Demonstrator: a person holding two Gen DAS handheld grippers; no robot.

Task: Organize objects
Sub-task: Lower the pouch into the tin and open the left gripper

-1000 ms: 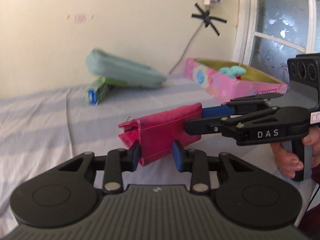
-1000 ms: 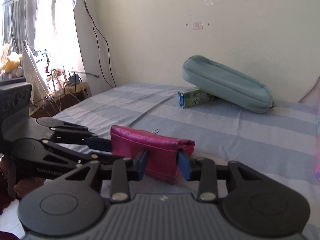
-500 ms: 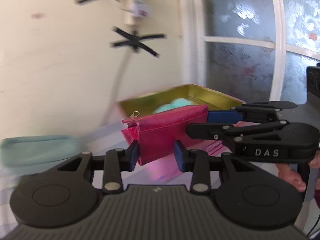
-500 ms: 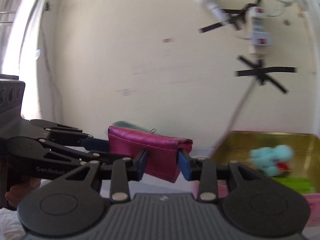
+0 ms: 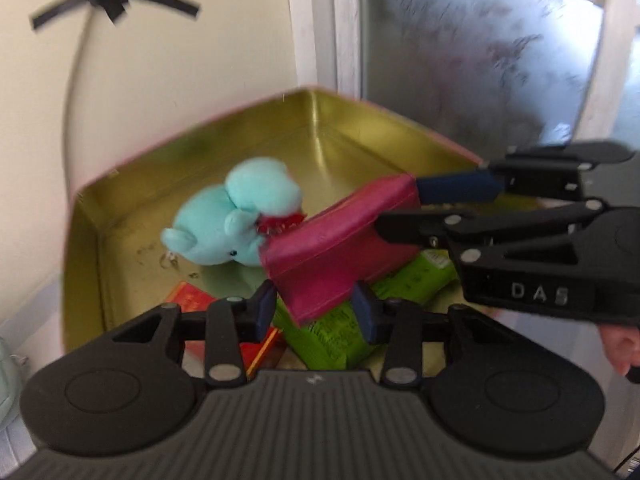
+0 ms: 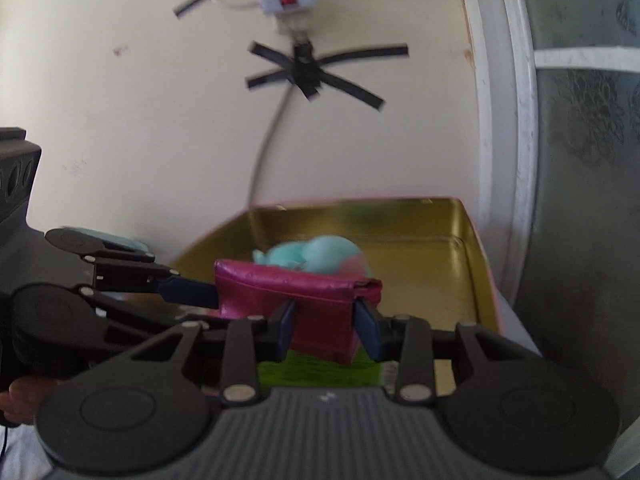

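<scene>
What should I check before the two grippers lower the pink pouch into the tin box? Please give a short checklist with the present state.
1. Left gripper shut on the pink pouch: ok.
2. Right gripper shut on the pouch's other end: ok.
3. Pouch is above the open tin box, inside its rim: ok.
4. Free space below: not ok; the green packet lies directly under the pouch, and the blue plush toy is close beside it.
5. Pouch level: not ok; in the left wrist view it is tilted.
6. Pouch zipper closed: cannot tell, picture is blurred.
</scene>
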